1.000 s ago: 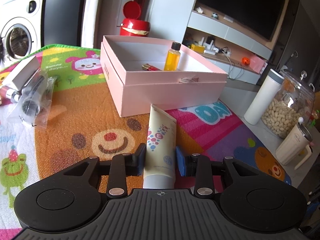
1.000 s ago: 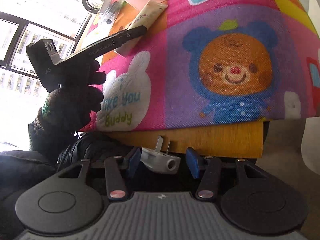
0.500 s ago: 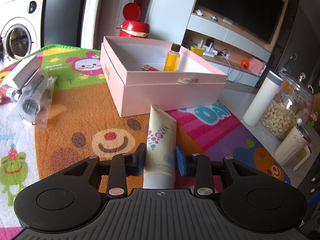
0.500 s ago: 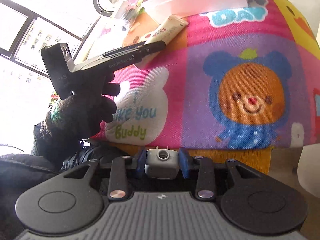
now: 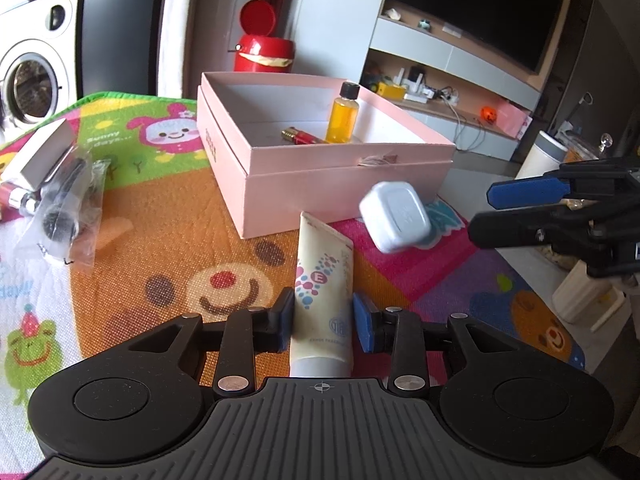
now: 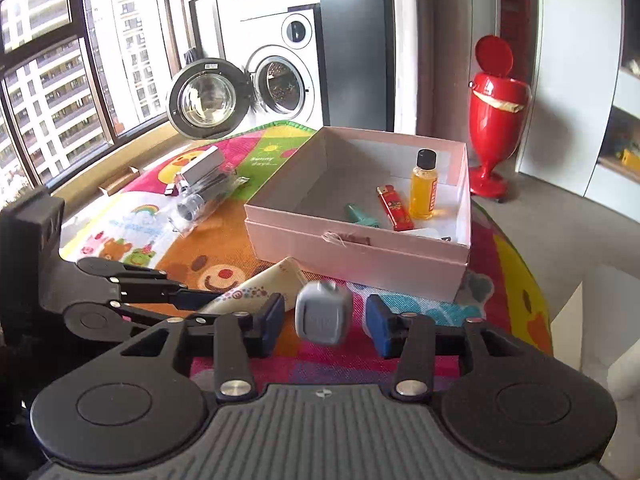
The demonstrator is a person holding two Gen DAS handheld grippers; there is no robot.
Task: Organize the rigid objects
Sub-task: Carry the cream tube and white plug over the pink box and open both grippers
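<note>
**Charger loose between open fingers**

The right hand-held gripper (image 6: 325,320) is spread wide, a blurred white square plastic charger plug (image 6: 323,313) between its fingers, touching neither, in front of the open pink cardboard box (image 6: 356,254). The left hand-held gripper (image 5: 323,318) flanks a cream plastic tube (image 5: 323,296) lying on the colourful cartoon mat (image 5: 168,264); whether it clamps the tube is unclear.

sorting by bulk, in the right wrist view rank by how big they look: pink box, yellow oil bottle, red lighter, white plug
1. pink box
2. white plug, though nearness to the camera inflates it
3. yellow oil bottle
4. red lighter, close to the bottle in length but slimmer
</note>
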